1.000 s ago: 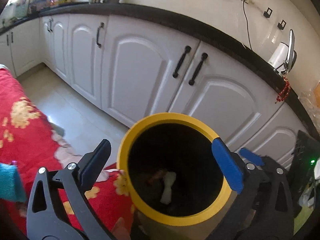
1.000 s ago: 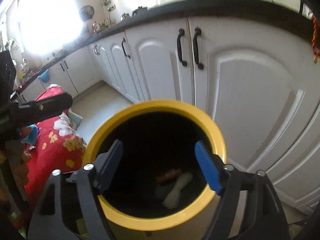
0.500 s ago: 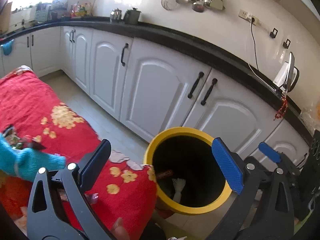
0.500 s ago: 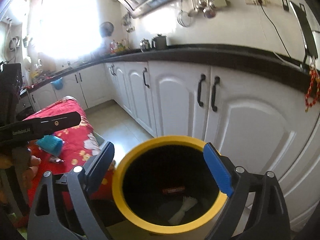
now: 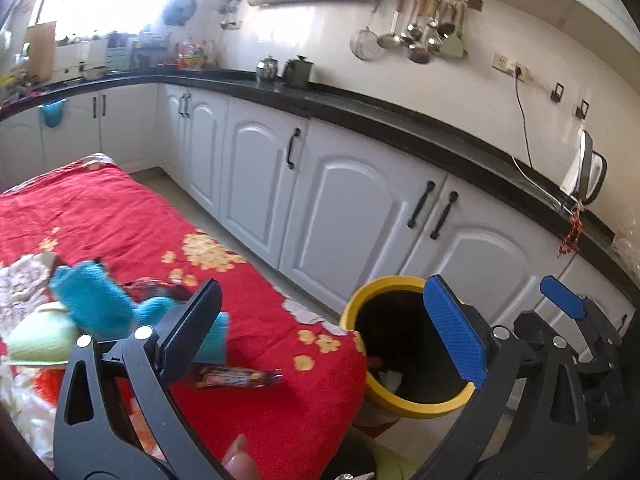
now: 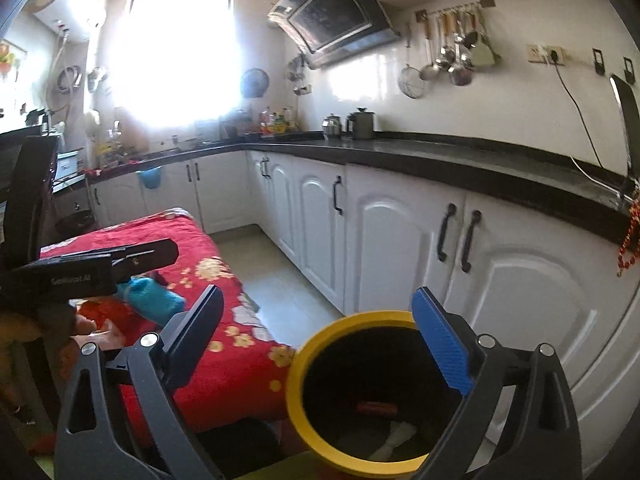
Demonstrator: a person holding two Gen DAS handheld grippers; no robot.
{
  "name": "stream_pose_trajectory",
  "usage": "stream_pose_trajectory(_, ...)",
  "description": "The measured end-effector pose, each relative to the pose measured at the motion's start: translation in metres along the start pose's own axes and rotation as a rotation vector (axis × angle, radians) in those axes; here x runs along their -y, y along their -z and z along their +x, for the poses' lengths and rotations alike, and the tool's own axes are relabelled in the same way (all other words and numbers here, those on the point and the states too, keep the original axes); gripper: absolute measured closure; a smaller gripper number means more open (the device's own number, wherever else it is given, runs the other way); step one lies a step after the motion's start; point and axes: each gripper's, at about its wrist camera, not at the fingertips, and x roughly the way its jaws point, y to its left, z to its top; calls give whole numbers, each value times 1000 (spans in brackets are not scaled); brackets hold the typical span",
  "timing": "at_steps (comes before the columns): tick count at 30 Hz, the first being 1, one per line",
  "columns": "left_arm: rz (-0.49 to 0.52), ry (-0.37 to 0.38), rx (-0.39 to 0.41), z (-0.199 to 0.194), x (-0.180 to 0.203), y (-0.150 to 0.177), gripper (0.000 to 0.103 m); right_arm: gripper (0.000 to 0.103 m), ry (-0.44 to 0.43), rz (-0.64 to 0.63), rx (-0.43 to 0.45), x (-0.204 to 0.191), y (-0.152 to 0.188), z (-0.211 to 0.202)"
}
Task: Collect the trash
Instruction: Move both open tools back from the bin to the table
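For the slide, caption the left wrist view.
Open left gripper above red floral cloth, snack wrapper ahead, yellow-rimmed bin alongside.

Right tool spread wide and empty above yellow bin, red floral cloth alongside, white cabinets behind

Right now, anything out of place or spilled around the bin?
No spill shows. The yellow-rimmed black bin stands upright beside the red floral cloth, trash inside. One dark snack wrapper still lies loose on the cloth near crumpled teal fabric. Left gripper and right gripper are both open, empty.
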Motion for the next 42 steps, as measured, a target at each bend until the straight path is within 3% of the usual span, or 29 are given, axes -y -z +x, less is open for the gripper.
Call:
stream_pose_trajectory(19, -95, -114, 90, -61, -75, -4, 10, 8, -172, -88, -5, -86, -11, -3)
stream_pose_trajectory(34, -215, -240, 109, -96, -153, 7, 10, 8, -357, -139, -168, -162, 2, 31)
stream_pose_trajectory(42, -334, -274, 35, -92, -204, 27, 10, 8, -419, -152, -283, -190, 20, 61)
